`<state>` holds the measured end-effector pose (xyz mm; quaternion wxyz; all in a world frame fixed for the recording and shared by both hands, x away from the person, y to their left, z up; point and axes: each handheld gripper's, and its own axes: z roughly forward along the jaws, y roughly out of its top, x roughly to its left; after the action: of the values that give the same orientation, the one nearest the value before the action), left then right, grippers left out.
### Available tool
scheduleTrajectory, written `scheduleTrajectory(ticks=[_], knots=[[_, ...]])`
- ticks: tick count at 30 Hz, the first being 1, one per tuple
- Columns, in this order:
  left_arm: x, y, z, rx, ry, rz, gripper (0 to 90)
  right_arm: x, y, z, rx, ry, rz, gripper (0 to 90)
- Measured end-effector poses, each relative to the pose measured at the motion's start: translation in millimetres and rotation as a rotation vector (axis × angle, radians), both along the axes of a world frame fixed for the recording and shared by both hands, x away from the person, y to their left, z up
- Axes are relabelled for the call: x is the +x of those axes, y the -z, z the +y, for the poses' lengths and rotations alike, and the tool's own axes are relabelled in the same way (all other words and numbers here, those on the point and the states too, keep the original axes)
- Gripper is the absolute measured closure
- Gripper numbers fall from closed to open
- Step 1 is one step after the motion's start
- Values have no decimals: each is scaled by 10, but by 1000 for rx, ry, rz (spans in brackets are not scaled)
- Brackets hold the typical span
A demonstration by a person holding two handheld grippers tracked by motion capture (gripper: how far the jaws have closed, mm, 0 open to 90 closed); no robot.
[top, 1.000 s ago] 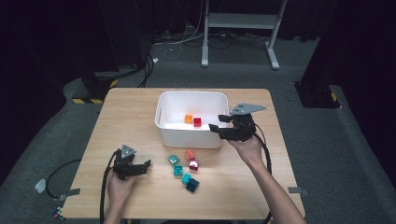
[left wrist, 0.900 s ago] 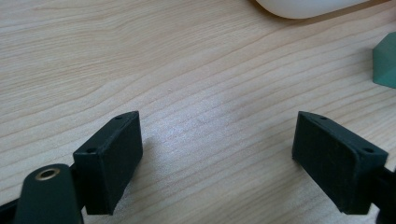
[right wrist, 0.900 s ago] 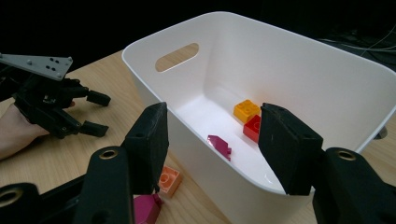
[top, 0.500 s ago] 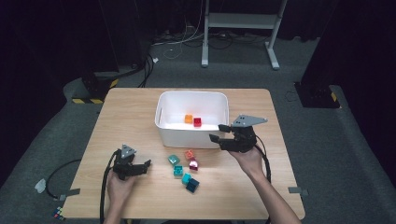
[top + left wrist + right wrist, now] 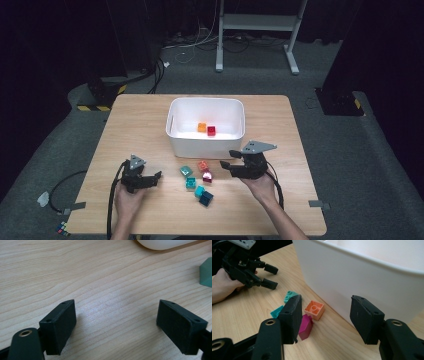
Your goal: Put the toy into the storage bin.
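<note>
1. Moved: right gripper (image 5: pixel 226 166) has come down from over the white bin (image 5: pixel 173 131) to the loose bricks in front of it; left gripper (image 5: pixel 153 178) unmoved.
2. Right gripper: jaws apart, nothing between them, aimed at the orange brick (image 5: pixel 314 309) and magenta brick (image 5: pixel 305 327) beside the bin wall.
3. Left gripper: jaws apart, empty, resting on the table (image 5: pixel 140 125).
4. In bin: one orange block (image 5: pixel 201 127), one red block (image 5: pixel 211 131); judged sorted.
5. On table: teal bricks (image 5: pixel 186 171) with the orange and magenta; six pieces judged remaining, so roughly a quarter done.
</note>
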<state>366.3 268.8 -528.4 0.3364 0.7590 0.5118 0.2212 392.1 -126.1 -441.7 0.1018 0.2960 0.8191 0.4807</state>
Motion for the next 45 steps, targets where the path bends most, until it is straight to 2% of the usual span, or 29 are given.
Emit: scheduleTrajectory(ticks=[12, 25, 38, 45], knots=[[0, 1, 0, 0, 1, -1, 162, -60, 369, 259, -36, -37, 44, 431], [0, 1, 0, 0, 1, 0, 162, -31, 602, 502, -67, -60, 80, 431], [0, 1, 0, 0, 0, 0, 162, 4, 729, 630, -110, -52, 92, 476], [0, 1, 0, 0, 1, 0, 162, -15, 748, 639, -135, -49, 69, 543]])
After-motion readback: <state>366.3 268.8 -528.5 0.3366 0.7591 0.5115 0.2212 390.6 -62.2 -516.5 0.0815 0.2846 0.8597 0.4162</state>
